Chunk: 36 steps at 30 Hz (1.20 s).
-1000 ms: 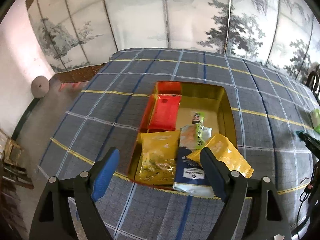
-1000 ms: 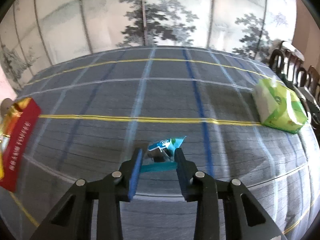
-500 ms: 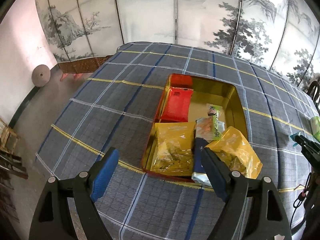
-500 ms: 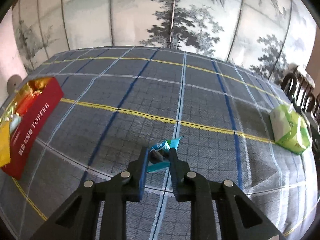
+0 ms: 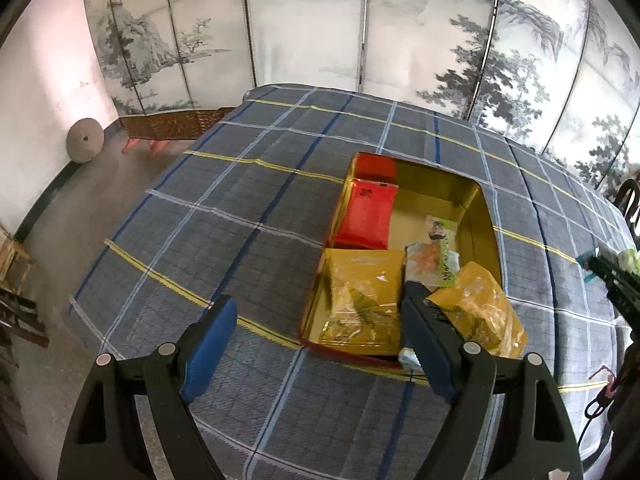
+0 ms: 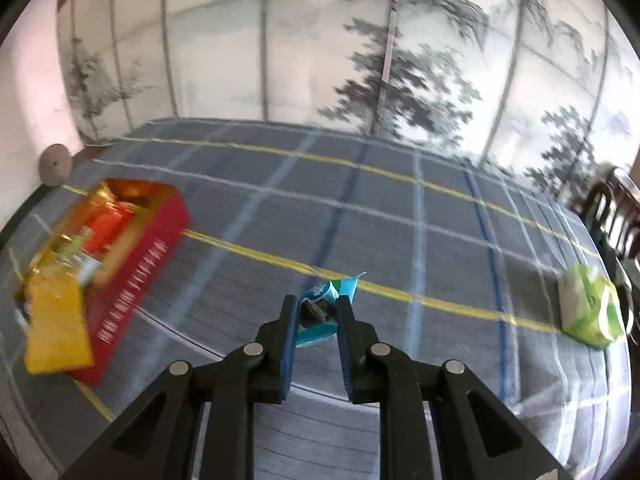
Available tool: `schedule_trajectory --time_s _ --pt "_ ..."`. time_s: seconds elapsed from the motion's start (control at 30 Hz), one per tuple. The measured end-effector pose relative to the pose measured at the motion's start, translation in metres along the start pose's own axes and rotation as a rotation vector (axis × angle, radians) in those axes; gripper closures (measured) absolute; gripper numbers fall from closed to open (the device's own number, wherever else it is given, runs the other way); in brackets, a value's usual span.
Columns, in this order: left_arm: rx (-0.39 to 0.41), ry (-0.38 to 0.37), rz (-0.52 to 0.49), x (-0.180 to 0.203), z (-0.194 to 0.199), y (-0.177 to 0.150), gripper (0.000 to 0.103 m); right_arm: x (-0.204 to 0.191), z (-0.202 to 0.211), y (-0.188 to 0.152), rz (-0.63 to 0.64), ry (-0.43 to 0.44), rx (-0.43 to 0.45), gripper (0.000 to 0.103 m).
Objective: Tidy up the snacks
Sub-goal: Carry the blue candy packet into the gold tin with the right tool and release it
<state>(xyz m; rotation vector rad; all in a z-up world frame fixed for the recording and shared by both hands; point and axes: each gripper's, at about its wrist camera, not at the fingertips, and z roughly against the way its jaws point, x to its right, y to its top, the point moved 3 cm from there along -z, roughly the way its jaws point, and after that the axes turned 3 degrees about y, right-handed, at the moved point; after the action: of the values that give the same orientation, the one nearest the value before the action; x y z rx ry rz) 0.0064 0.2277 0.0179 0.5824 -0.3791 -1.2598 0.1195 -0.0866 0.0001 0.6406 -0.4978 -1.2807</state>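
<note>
A red tin box with a gold inside [image 5: 476,200] sits on the checked tablecloth and holds a red packet [image 5: 366,216], a yellow packet [image 5: 362,292], a green-and-white packet [image 5: 438,248] and a second yellow packet [image 5: 478,312] leaning over its near right rim. My left gripper [image 5: 312,344] is open and empty, above the table near the box's near left corner. My right gripper [image 6: 318,314] is shut on a small blue snack packet [image 6: 330,292] held above the cloth, right of the box [image 6: 136,264]. The right gripper also shows in the left wrist view [image 5: 612,280].
A green snack bag [image 6: 590,308] lies on the table at the far right, near dark chairs [image 6: 616,212]. A painted folding screen [image 5: 360,32] stands behind the table. The floor at left holds a round stone [image 5: 84,146] and a woven basket [image 5: 168,128].
My right gripper has closed tighter on the blue packet, lifted it and swung left toward the box. My left gripper has drawn back and to the left, still open.
</note>
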Motion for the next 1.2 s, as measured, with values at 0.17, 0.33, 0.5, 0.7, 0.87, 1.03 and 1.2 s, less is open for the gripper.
schedule_trajectory --time_s 0.17,0.33,0.5,0.7,0.87,1.03,1.2 --pt "-0.008 0.025 0.008 -0.01 0.0 -0.004 0.021 -0.052 0.004 0.02 0.027 0.1 0.034 0.084" --pt "-0.016 0.042 0.025 -0.024 0.0 -0.011 0.021 -0.103 0.004 0.029 0.076 0.187 0.044 0.084" --pt "-0.024 0.058 0.04 -0.036 0.0 -0.015 0.021 -0.142 -0.001 0.029 0.124 0.236 0.043 0.084" --pt "-0.035 0.068 0.048 -0.043 -0.002 -0.017 0.021 -0.17 -0.01 0.025 0.155 0.247 0.035 0.084" --pt "-0.037 0.073 0.048 -0.046 -0.003 -0.017 0.021 -0.18 -0.02 0.025 0.174 0.231 0.025 0.084" --pt "-0.047 0.079 0.034 -0.043 -0.006 -0.017 0.021 -0.179 -0.03 0.027 0.158 0.222 0.005 0.084" --pt "-0.052 0.074 0.022 -0.036 -0.007 -0.017 0.021 -0.176 -0.035 0.026 0.137 0.232 -0.021 0.084"
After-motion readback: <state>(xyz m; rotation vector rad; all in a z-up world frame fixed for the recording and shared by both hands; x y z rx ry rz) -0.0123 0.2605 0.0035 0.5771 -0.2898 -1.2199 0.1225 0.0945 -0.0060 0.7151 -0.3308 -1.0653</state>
